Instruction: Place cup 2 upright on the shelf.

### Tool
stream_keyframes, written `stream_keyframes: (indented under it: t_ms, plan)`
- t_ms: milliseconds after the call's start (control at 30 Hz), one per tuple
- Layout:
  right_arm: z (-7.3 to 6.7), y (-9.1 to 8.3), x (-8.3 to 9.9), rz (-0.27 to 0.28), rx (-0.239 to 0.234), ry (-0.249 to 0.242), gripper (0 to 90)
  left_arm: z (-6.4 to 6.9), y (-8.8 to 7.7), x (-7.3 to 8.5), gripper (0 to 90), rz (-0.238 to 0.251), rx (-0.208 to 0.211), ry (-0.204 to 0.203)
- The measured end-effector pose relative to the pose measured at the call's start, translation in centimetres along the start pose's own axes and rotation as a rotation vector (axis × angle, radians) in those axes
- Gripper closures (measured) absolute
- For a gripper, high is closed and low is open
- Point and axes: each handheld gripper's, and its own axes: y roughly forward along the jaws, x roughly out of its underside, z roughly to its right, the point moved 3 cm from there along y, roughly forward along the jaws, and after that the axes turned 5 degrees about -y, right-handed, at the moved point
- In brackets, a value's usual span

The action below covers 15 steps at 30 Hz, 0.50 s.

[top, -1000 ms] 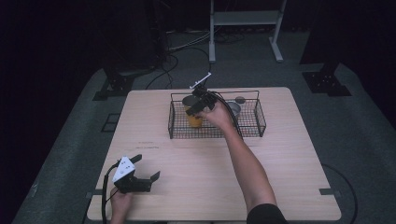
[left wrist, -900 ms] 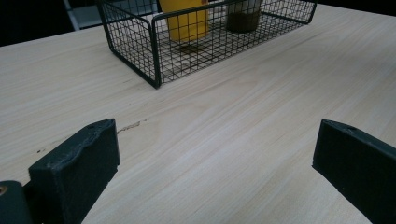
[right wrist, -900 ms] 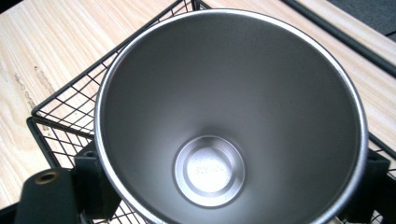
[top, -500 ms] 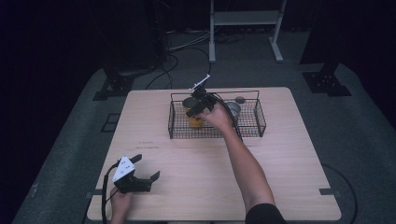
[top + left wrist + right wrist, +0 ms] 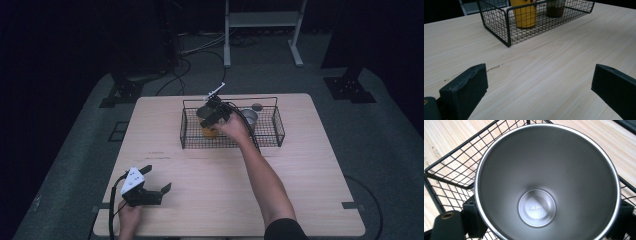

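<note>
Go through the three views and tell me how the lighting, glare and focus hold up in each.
High view: dim, with dark surroundings; only the table is lit, and the wire basket looks small and soft. Left gripper view: bright and even, the wood grain sharp, the near fingers slightly blurred. Right gripper view: the steel cup sits very close, with a soft sheen inside and no harsh glare; the embossed base is unreadable.

Right tongs [image 5: 214, 116] extended, jaws just opening; left tongs [image 5: 155, 180] agape.
</note>
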Motion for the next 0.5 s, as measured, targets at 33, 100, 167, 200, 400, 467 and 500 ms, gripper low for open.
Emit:
stream_keyframes:
  t_ms: [33,100,167,200,400,467,500]
  plan:
    - [-0.04,-0.03,0.03,0.002,-0.002,0.001,13.0,0.0,0.01,0.0,0.0,-0.001,0.0,0.0]
    - [-0.14,-0.08,0.16,0.002,0.0,-0.004,12.7,0.0,0.01,-0.01,0.0,-0.001,0.0,0.001]
    - [-0.21,-0.14,0.28,0.002,-0.002,-0.005,12.3,0.03,0.02,-0.01,0.0,-0.001,0.001,0.003]
    - [-0.23,-0.16,0.35,0.004,-0.003,-0.006,12.0,0.04,0.03,-0.01,0.0,-0.001,0.001,0.004]
    - [-0.51,-0.25,0.51,-0.004,0.006,-0.019,8.0,0.09,-0.01,0.02,0.0,-0.001,0.001,0.009]
    - [-0.65,-0.26,0.42,0.003,0.009,-0.021,6.7,0.09,-0.01,0.01,0.0,-0.001,0.002,0.008]
    - [-0.74,-0.27,0.37,0.006,0.008,-0.017,5.6,0.09,-0.01,0.01,0.0,-0.001,0.003,0.008]
